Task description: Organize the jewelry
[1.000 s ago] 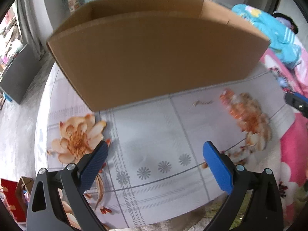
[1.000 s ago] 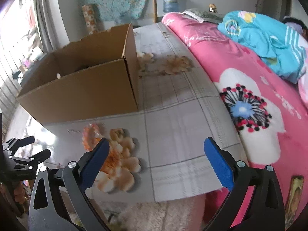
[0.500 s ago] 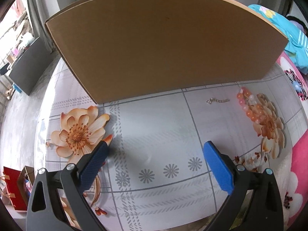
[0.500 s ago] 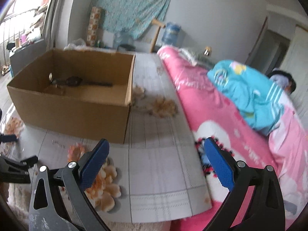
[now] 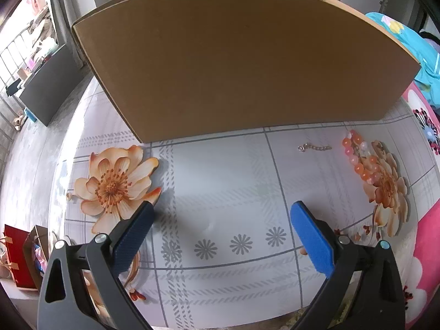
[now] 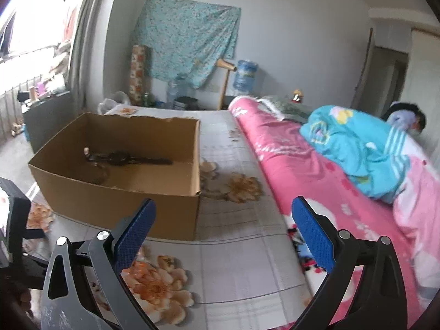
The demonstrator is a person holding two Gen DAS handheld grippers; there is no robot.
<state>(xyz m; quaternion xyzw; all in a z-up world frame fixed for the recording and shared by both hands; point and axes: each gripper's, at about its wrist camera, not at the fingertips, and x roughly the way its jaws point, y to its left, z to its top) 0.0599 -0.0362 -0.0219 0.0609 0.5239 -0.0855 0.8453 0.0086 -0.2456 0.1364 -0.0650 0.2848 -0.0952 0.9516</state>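
Dark items [image 6: 129, 159] inside cardboard box [image 6: 118, 209], too blurred to identify.

A plain brown cardboard box [image 5: 247, 63] showed a matt, papery face, its far rim roughly torn. The counter [image 5: 225, 181] wore a smooth, slightly glossy printed covering. A short chain [image 5: 315, 147] looked like pale metal; beside it, the bead bracelet [image 5: 360, 162] appeared glossy and translucent. Fingers [image 5: 310, 236] carried textured blue pads on matt black plastic frames with shiny metal rivets. The pink blanket [image 6: 316, 181] and teal wall cloth [image 6: 187, 38] looked soft, woven.
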